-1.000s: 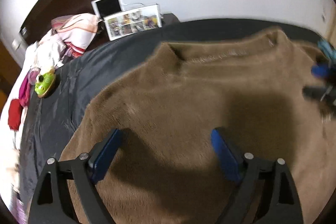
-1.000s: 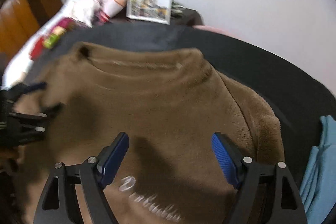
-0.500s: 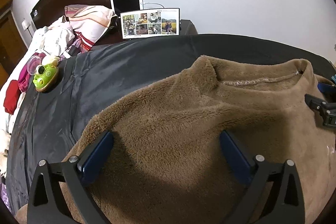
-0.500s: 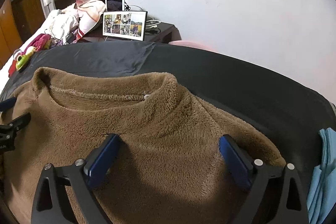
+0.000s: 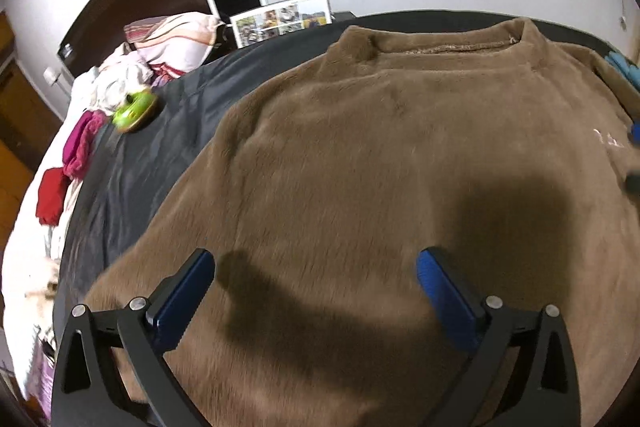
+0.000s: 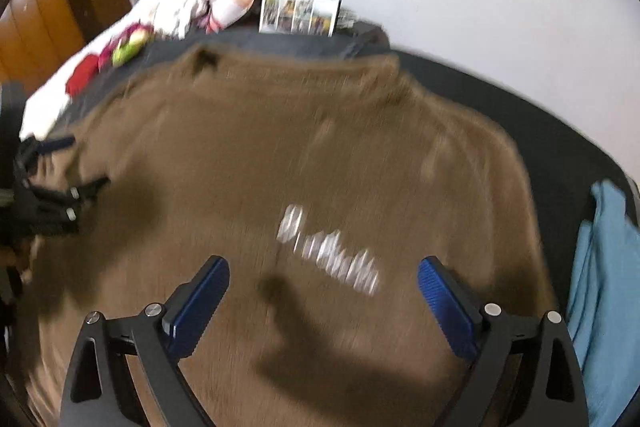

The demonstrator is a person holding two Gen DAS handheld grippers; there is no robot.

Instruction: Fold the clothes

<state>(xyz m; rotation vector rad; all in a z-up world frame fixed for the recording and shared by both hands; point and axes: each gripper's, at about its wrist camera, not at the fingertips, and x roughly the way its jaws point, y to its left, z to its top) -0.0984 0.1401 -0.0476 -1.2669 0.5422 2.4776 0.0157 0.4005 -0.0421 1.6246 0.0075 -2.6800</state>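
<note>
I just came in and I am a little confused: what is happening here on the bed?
A person is folding clothes with a gripper in each hand. A brown fleece sweater lies spread flat on the dark sheet, collar toward the wall. The left gripper and the right gripper are both above it, wide open, holding nothing. No fold is made yet. A blue garment waits beside the sweater.

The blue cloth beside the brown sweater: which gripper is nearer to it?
Right. The right gripper hangs over the sweater close beside the blue cloth; the left gripper is over the sweater's far side.
</note>
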